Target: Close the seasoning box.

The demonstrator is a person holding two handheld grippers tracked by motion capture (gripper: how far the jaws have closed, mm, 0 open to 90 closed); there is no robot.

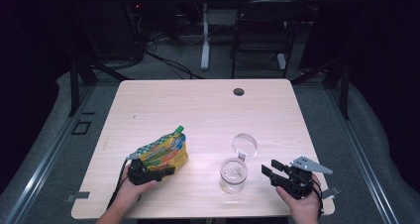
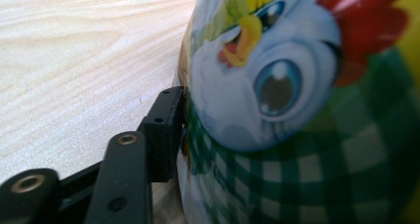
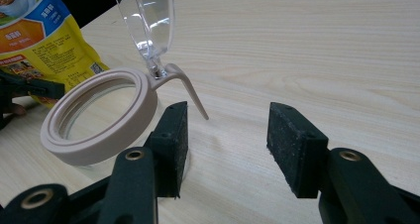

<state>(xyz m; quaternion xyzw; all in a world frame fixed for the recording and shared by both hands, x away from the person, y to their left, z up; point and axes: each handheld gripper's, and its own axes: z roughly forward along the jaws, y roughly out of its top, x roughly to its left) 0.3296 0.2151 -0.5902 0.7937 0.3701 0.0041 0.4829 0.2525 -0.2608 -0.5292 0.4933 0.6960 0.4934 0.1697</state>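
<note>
My left claw (image 1: 157,170) is clamped on the lower end of the spouted pouch (image 1: 166,152), its one visible pad (image 2: 166,130) pressed against the printed foil just where the cartoon bird meets the green check pattern. The pouch leans over the surface (image 1: 198,110), its long axis running up and away from my left hand (image 1: 130,192) toward the green cap (image 1: 179,130) at the far tip.

My right claw (image 1: 270,174) stands apart, holding nothing, and points left toward the glass jar (image 1: 233,174), which sits just beside it. The jar stands upright between my two hands, its clear lid (image 1: 244,145) swung open on the far side.

The coming move, as I judge it, turns on this: the jar lies to the right of the pouch, well apart from the cap, so the pouch must swing across with its spout end leading. My right claw is the nearer one to steady the jar.

The right claw's view shows the jar's beige rim (image 3: 94,115), its latch tab (image 3: 190,92) hanging between my pads, and the pouch's yellow back panel (image 3: 47,40). The high view shows the spacing of all three things. The left claw's view gives the grip itself up close.
</note>
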